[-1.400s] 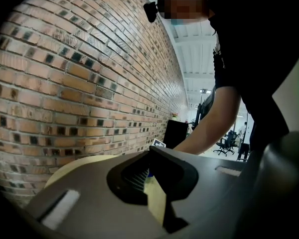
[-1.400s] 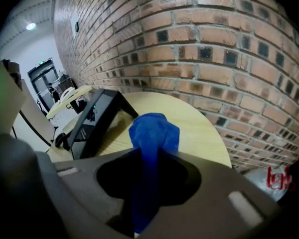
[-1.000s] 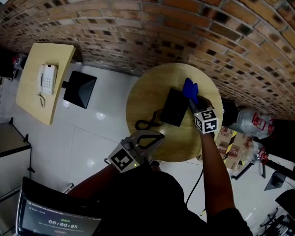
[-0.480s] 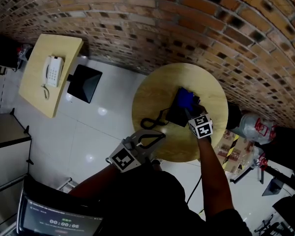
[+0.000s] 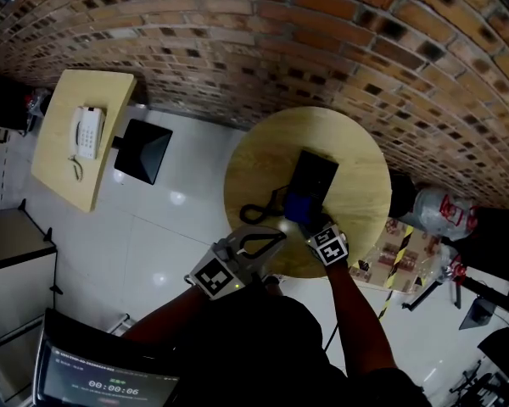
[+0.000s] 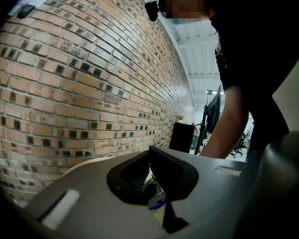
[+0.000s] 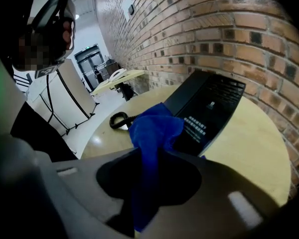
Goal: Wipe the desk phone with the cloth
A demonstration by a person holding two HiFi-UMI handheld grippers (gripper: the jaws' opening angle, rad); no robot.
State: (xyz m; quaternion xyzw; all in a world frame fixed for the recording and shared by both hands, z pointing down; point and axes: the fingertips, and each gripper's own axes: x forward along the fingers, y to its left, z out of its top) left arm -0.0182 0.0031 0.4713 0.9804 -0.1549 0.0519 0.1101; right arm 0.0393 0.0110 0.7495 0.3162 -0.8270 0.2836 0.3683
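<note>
A black desk phone (image 5: 314, 176) lies on the round wooden table (image 5: 254, 168), its coiled cord (image 5: 256, 212) trailing off to the left. My right gripper (image 5: 310, 225) is shut on a blue cloth (image 5: 297, 206), which rests on the phone's near end. In the right gripper view the cloth (image 7: 154, 128) hangs out of the right gripper (image 7: 149, 171) and drapes over the phone's (image 7: 209, 103) near corner, with the cord (image 7: 120, 119) beyond. My left gripper (image 5: 271, 237) hovers at the table's near-left edge, tips together, holding nothing.
A brick wall (image 5: 322, 49) runs behind the table. At the far left stands a rectangular desk (image 5: 55, 155) with a white phone (image 5: 85, 132), a black chair (image 5: 142, 152) beside it. Bags and boxes (image 5: 433, 214) sit right of the table. A screen (image 5: 102, 384) is at bottom left.
My right gripper has dragged the blue cloth along the phone from its far end to its near end, toward me. The left gripper has stayed in place.
</note>
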